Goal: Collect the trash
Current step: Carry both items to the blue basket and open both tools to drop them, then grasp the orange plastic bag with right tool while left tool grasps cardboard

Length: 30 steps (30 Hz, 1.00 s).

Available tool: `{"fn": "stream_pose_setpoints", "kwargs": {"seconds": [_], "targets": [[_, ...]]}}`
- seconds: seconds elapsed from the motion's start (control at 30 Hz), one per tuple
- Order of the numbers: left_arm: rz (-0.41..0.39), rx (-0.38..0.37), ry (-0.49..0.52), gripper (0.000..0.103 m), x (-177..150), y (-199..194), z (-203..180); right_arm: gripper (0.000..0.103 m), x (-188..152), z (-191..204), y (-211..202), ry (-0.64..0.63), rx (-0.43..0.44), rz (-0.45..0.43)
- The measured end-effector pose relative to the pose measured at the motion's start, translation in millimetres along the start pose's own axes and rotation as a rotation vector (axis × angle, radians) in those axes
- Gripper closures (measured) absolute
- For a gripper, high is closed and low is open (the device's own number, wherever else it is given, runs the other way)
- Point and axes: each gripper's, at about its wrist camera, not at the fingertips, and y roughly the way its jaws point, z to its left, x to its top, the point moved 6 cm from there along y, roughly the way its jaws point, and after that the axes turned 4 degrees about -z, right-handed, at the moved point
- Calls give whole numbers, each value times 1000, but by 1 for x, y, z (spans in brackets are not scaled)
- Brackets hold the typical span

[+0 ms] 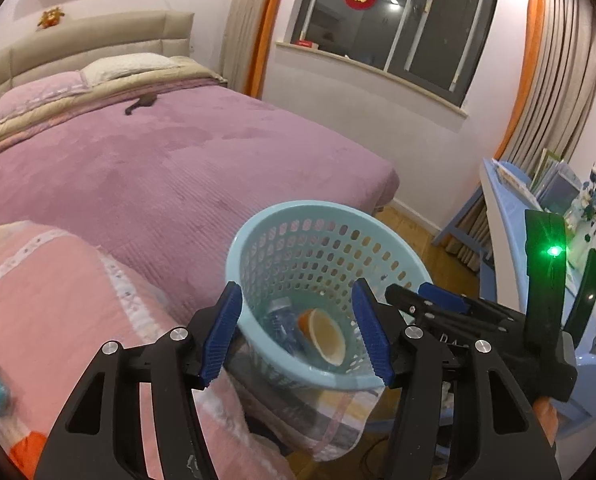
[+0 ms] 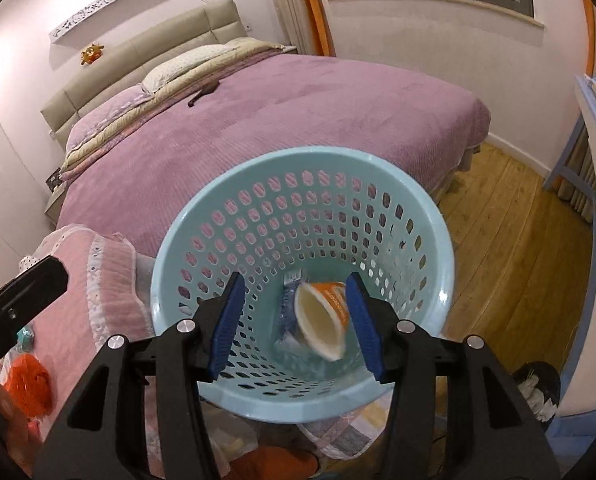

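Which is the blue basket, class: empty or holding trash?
Holding trash. Inside the basket an orange cup lies tipped beside a clear bottle.

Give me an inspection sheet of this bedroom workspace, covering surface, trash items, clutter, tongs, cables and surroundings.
Surface: purple bedspread, pink quilt at the near corner.
Job's things: light blue basket holding an orange paper cup on its side and a crumpled plastic bottle.
Clutter: orange item by the quilt.
Tongs: left tongs open, empty; right tongs open, empty, over the basket.
Cables: nothing seen.
Surroundings: window, blue desk, wooden floor.
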Motion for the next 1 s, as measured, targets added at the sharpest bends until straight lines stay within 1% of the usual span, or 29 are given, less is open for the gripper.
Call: {"fn": "stream_pose_setpoints", "kwargs": {"seconds": [0.13, 0.23, 0.3, 0.4, 0.57, 0.67, 0.7, 0.77, 0.8, 0.83, 0.93, 1.0], "targets": [[-36, 1, -22, 47, -1, -29, 7, 54, 0, 15, -16, -28, 35, -25], [-73, 9, -40, 47, -3, -57, 14, 54, -3, 36, -33, -66, 79, -56], [-100, 13, -52, 47, -4, -76, 20, 54, -6, 57, -46, -99, 120, -79], [-137, 42, -71, 47, -7, -109, 32, 54, -11, 88, -64, -146, 188, -109], [-184, 118, -93, 47, -15, -164, 59, 54, -24, 141, -90, -227, 300, -154], [-207, 161, -117, 47, -28, -198, 80, 54, -39, 175, -101, -287, 364, -162], [-215, 189, -124, 47, -33, -211, 88, 52, -43, 183, -103, -301, 380, -161], [-219, 236, -134, 45, -43, -228, 101, 46, -56, 207, -103, -340, 417, -143], [-220, 262, -138, 41, -49, -235, 108, 45, -61, 215, -102, -352, 426, -134], [-219, 302, -145, 39, -57, -245, 118, 45, -70, 226, -99, -370, 440, -118], [-211, 376, -169, 39, -78, -269, 141, 44, -87, 252, -92, -412, 475, -76], [-194, 401, -199, 39, -93, -280, 155, 42, -98, 267, -86, -431, 491, -45]]}}
